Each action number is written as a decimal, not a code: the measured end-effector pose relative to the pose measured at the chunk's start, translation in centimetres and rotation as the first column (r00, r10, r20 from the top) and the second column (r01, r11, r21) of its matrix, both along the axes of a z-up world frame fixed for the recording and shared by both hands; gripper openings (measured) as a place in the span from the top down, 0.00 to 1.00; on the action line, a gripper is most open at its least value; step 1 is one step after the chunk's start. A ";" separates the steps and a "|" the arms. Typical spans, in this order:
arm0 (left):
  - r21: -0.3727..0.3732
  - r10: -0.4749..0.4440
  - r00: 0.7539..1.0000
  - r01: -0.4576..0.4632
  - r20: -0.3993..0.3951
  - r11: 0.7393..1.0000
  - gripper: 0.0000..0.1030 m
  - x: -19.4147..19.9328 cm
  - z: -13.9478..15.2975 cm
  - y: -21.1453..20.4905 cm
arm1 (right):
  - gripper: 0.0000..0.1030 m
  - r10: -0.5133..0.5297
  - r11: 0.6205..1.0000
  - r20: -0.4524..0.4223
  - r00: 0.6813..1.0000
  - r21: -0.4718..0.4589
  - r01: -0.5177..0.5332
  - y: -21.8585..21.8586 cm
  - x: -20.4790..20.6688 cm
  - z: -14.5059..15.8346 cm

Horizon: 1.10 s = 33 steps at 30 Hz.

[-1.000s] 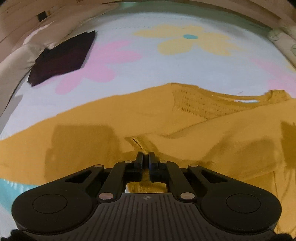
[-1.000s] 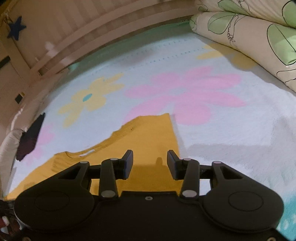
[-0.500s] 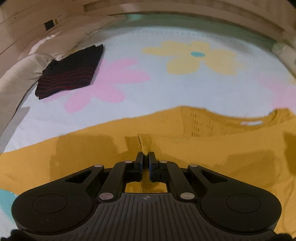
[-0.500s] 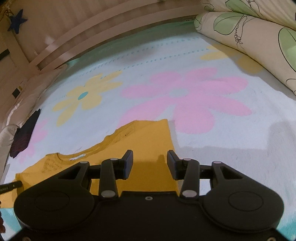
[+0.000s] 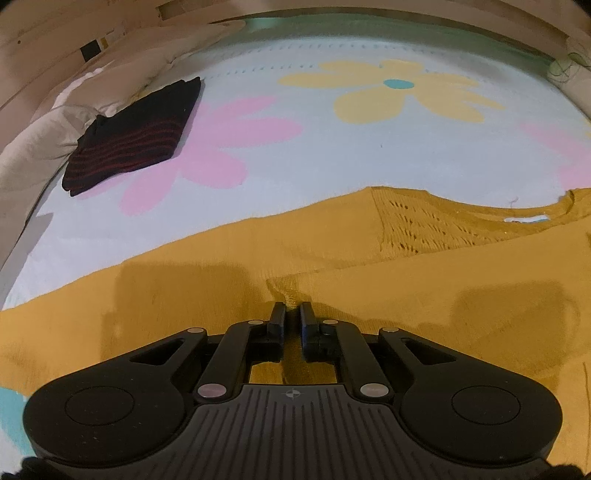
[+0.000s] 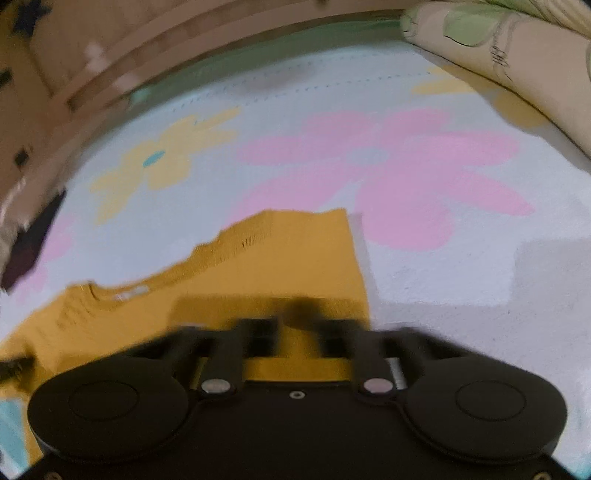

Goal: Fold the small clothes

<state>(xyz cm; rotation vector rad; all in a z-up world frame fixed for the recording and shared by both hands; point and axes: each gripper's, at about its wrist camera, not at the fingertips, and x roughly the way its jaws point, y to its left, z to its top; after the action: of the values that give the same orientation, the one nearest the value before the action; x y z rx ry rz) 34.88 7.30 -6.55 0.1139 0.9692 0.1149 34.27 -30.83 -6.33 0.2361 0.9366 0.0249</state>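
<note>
Now the right gripper [image 6: 295, 332], its fingers wide apart a moment ago, has clamped on the near right edge of the mustard-yellow knitted top [image 5: 207, 266] spread on the flowered bedspread [image 5: 332, 147], joining the left gripper [image 5: 292, 314] pinching a fold, so lifting can begin.

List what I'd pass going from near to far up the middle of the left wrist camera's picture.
Left gripper → mustard-yellow top → pale flowered bedsheet → yellow flower print → green edge of the bed.
</note>
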 end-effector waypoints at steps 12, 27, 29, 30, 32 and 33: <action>-0.343 -0.050 0.999 0.046 -0.004 0.938 0.61 -1.3 0.7 2.9 | 0.45 -0.048 0.999 0.068 0.997 -0.008 0.049 -1.7 -1.5 3.9; -0.350 -0.045 0.998 0.059 0.048 0.935 0.58 -7.3 6.1 1.8 | 0.40 0.069 0.995 0.102 0.992 0.071 -0.076 2.8 -11.6 12.7; -0.345 -0.065 0.995 0.086 0.072 0.935 0.58 -8.2 7.1 1.3 | 0.40 0.083 0.995 0.103 0.991 0.050 -0.088 2.8 -12.8 13.6; -0.347 -0.070 0.994 0.096 0.085 0.933 0.58 -8.7 7.5 1.1 | 0.40 0.086 0.995 0.106 0.991 0.035 -0.090 2.8 -13.3 14.1; -0.353 -0.062 0.993 0.095 0.105 0.931 0.58 -9.7 8.2 0.9 | 0.40 0.081 0.996 0.111 0.991 0.029 -0.084 2.7 -14.1 15.0; -0.357 -0.050 0.993 0.087 0.110 0.930 0.58 -10.3 8.4 0.9 | 0.40 0.075 0.996 0.111 0.991 0.036 -0.079 2.6 -14.4 15.4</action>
<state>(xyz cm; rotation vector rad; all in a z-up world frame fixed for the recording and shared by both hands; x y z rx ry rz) 24.60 8.22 1.82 -0.1958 0.8718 -0.1229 19.91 -28.26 9.03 0.2338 0.8361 0.1271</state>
